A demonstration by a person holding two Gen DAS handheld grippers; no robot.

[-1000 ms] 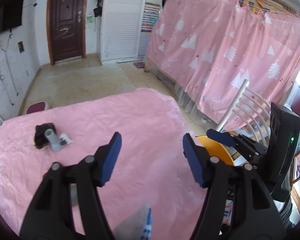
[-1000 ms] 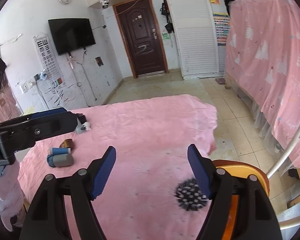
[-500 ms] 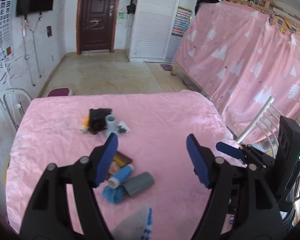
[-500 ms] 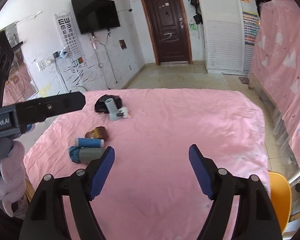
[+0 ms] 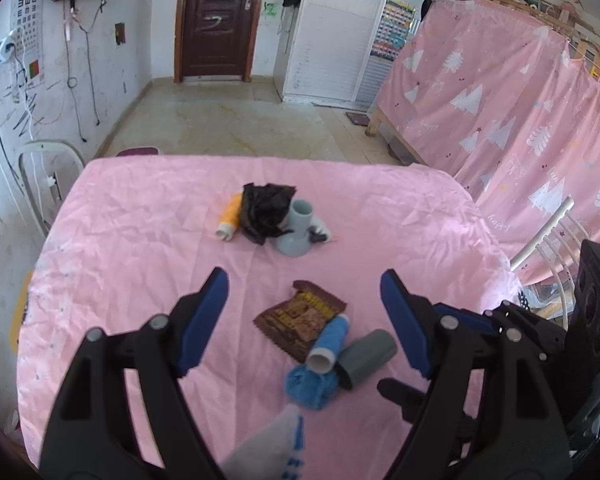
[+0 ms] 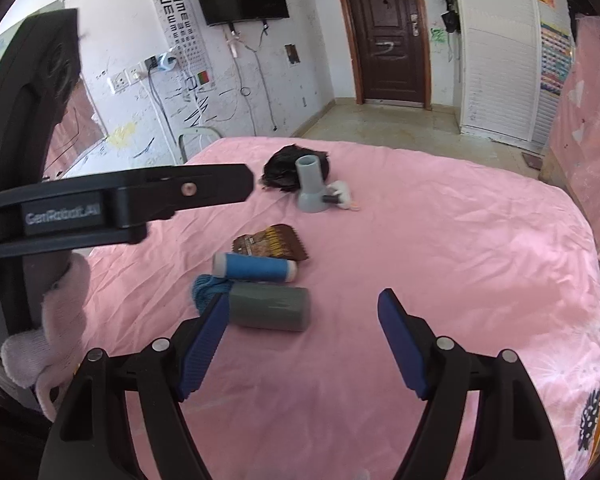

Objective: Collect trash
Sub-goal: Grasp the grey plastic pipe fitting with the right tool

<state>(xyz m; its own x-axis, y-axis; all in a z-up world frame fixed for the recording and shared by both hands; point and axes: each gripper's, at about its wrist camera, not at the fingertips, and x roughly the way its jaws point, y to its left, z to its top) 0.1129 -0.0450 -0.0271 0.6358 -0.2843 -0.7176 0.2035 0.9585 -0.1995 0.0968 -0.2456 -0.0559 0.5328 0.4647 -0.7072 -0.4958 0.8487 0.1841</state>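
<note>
Lying on the pink cloth point(image 5: 140, 240), the brown wrapper point(image 5: 300, 320) sits between the wide, empty left gripper point(image 5: 304, 304), whose jaws have just been opening. It looks light and crinkly; pinch its raised edge. The right gripper point(image 6: 300, 320) is open, empty.

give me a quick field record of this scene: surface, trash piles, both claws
surface: pink cloth covering the table
far pile: black crumpled bag, grey pipe fitting, orange tube
near pile: brown snack wrapper, blue spool, grey roll, blue yarn clump
left claw: open, jaws have just been opening, empty, above the near pile
right claw: open, empty, the grey roll beside its left finger, not gripped
</note>
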